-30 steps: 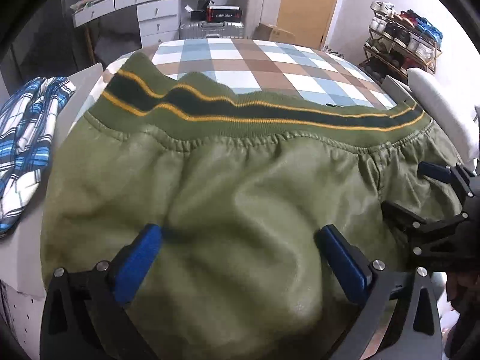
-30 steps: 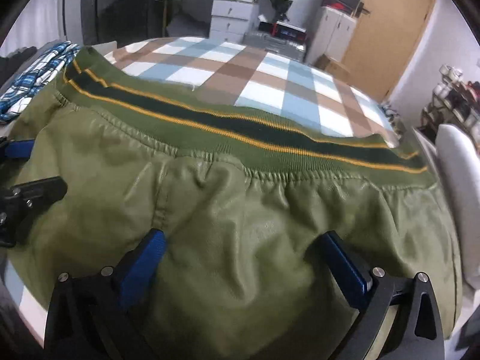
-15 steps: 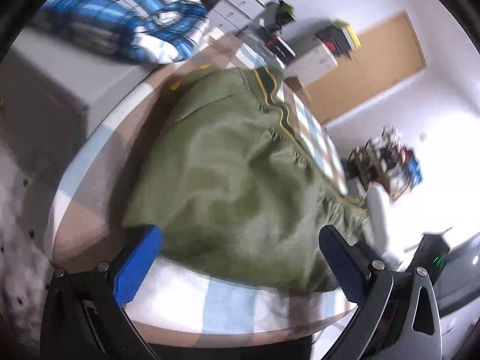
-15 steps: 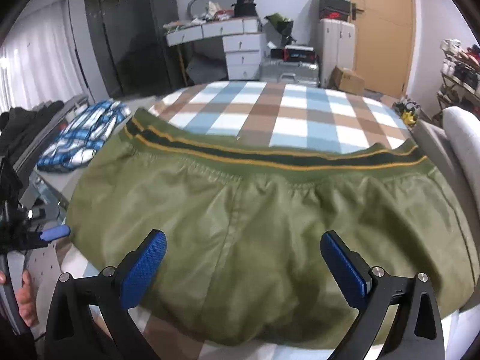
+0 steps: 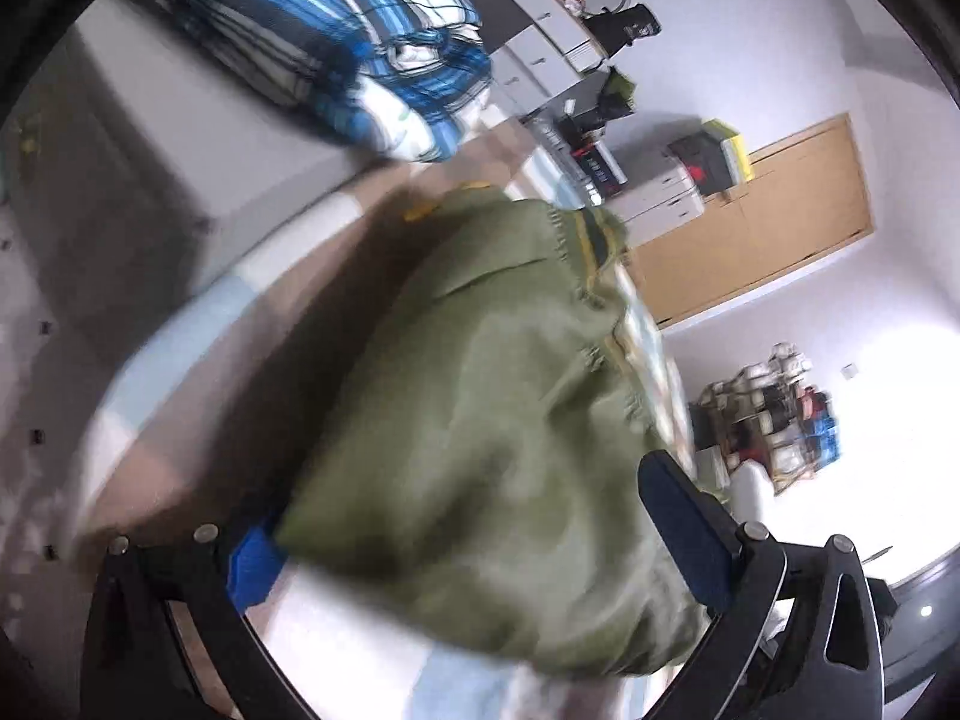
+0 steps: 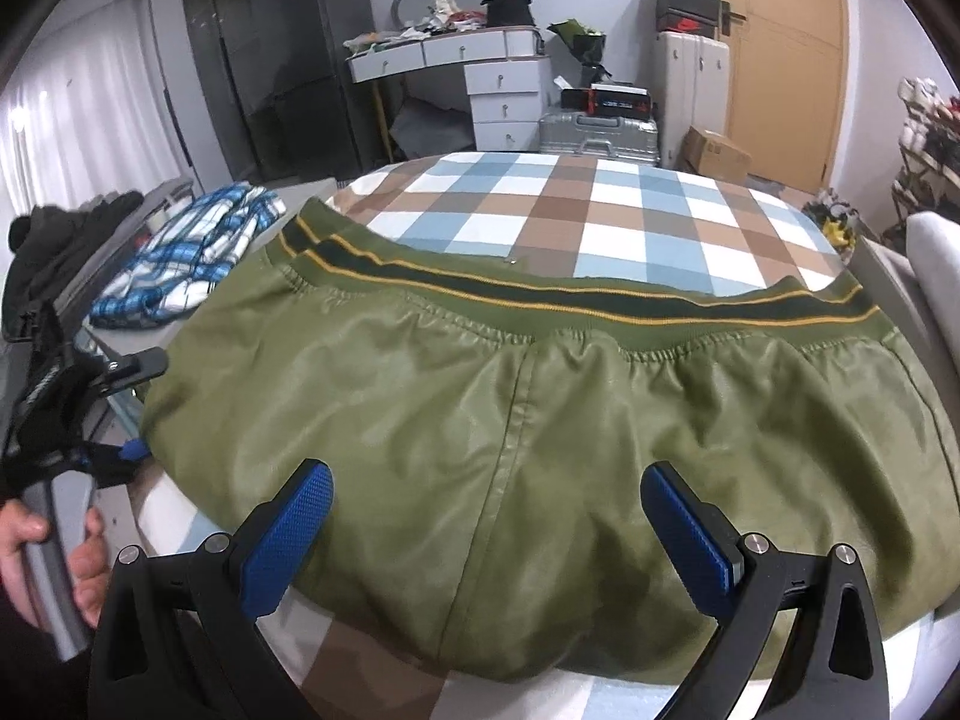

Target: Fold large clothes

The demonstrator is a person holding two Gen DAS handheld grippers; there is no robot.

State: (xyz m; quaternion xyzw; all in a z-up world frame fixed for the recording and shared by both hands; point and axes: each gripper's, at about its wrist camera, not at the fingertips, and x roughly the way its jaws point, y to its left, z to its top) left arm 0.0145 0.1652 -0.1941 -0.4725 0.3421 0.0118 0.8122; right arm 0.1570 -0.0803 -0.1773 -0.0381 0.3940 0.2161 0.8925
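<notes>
An olive green jacket with a dark, yellow-striped knit hem lies folded flat on the checked table. My right gripper is open and empty, raised over the jacket's near edge. My left gripper is open at the jacket's left edge, held in a hand. In the blurred, tilted left wrist view the left gripper is open around the jacket's left corner; I cannot tell whether the fingers touch it.
A blue plaid garment lies on a grey unit left of the table; it also shows in the left wrist view. A white desk, a suitcase and a wooden door stand behind. A shoe rack is at the right.
Both grippers have lifted off the jacket and pulled back. The left one has swung to the jacket's left edge and turned sideways. The jacket lies as before.
</notes>
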